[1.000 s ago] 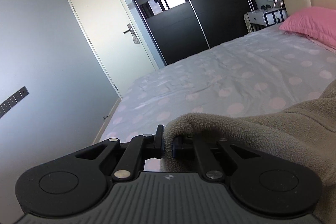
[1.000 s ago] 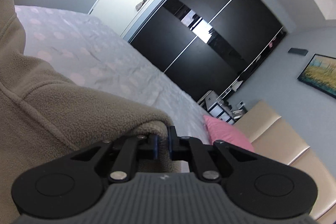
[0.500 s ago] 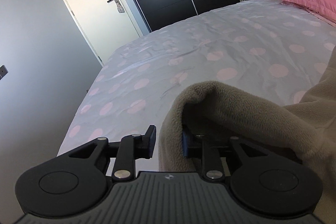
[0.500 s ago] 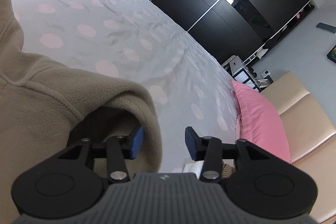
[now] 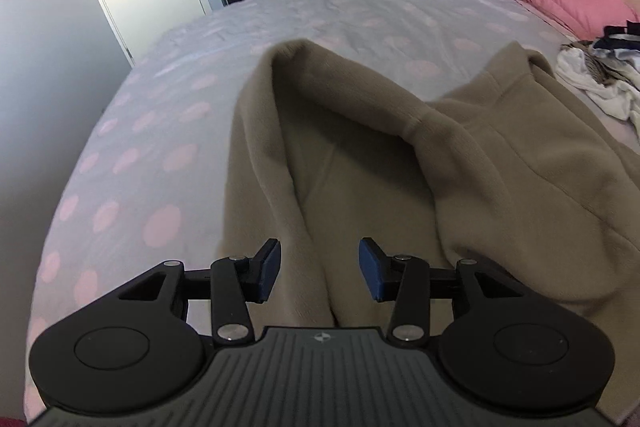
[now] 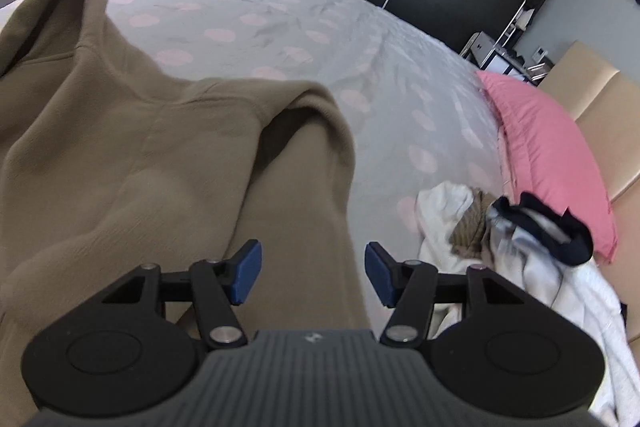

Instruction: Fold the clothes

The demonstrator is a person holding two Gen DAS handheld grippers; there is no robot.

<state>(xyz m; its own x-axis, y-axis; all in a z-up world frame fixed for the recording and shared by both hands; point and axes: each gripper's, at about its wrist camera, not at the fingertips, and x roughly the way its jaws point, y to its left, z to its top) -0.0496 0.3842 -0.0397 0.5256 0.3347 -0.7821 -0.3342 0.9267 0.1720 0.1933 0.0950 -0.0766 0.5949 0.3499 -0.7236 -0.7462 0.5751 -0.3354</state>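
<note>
You are seeing the tan fleece garment [image 5: 400,155] running off the frame's edges and under the gripper body. The pile of clothes [image 6: 500,227] is being cropped, its pieces too tangled to tell.

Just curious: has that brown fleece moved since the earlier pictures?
Yes. The brown fleece dropped out of both opening tongs, the left tongs and the right tongs, and now lies spread on the dotted bed sheet, away from the pads.

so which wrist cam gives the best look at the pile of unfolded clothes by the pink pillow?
Right wrist. The clothes pile sits close and nearly whole there, white, striped and dark pieces distinct, beside the pink pillow. In the left wrist view the clothes pile is small and cut off at the right edge.
</note>
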